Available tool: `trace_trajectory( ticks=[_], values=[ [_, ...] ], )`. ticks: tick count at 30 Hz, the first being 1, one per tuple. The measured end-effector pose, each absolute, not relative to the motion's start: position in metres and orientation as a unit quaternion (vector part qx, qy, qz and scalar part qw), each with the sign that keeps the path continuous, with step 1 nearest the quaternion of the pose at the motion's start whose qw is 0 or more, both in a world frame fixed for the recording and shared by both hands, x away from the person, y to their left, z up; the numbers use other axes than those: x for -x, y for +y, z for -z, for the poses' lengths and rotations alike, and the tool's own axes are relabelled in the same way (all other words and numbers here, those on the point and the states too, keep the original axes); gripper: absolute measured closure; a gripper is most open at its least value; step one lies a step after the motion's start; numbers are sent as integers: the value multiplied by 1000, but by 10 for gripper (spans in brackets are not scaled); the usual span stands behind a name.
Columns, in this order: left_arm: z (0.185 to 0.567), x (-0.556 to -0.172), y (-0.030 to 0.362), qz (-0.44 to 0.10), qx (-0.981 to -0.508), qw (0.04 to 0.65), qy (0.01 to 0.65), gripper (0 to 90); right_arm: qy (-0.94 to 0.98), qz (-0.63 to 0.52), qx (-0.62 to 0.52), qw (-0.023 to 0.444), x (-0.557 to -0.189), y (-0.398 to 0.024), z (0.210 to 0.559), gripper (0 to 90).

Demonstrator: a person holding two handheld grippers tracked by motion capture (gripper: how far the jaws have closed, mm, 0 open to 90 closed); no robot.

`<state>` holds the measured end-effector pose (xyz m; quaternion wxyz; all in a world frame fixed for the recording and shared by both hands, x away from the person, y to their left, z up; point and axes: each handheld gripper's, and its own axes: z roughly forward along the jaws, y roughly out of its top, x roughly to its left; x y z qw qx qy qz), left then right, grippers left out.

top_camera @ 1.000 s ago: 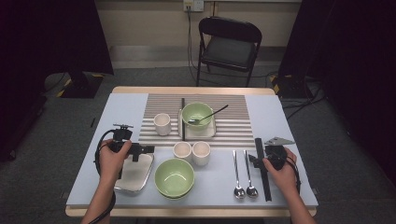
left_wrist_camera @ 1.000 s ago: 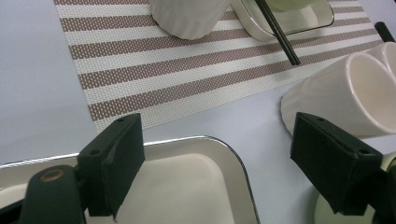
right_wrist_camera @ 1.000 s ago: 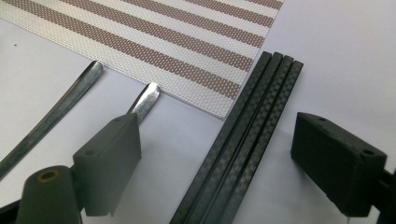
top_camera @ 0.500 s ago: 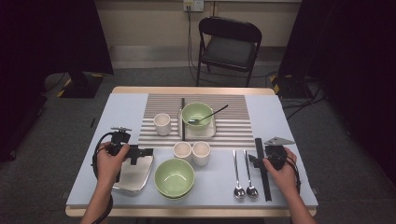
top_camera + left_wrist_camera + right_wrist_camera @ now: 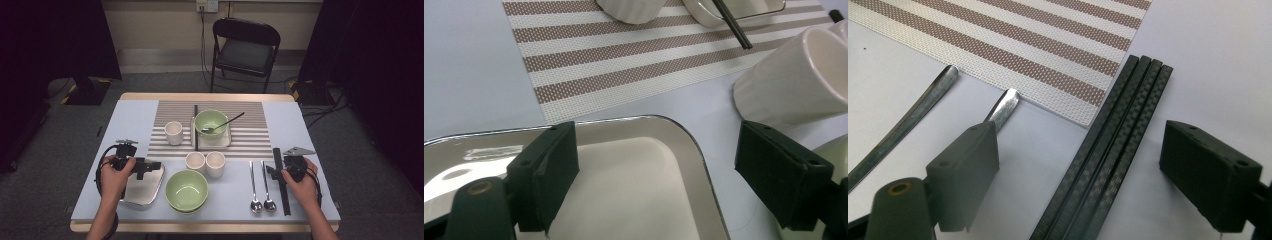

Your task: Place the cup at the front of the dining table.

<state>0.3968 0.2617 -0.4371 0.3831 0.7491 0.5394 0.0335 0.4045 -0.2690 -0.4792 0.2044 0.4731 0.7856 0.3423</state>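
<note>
The left tongs (image 5: pixel 659 175), apart, straddle the tray (image 5: pixel 644 165) rim; the right tongs (image 5: pixel 1088 175), apart, bracket the chopsticks (image 5: pixel 1108 150), whose long axis runs straight ahead between the jaws

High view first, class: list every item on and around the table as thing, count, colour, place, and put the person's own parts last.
Placemat: 1, striped brown-white, far centre.
Bowls: 2, green; one on a far tray holding a dark spoon, one near centre.
Cups: 3, cream; one on placemat, two mid-table.
Metal tray: 1, silver, near left.
Spoons: 2, silver, near right.
Chopsticks: black, near right.
Chair: 1, black, beyond table.
Left gripper: jaws open over metal tray.
Right gripper: jaws open astride chopsticks.
</note>
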Motion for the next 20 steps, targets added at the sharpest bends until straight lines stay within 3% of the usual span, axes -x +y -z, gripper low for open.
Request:
trace_trajectory(
  ticks=[20],
  values=[
    [448,-393,269,-78,-769,360,522,173,785,-343,-474,204,-405,-269,479,152]
  ],
)
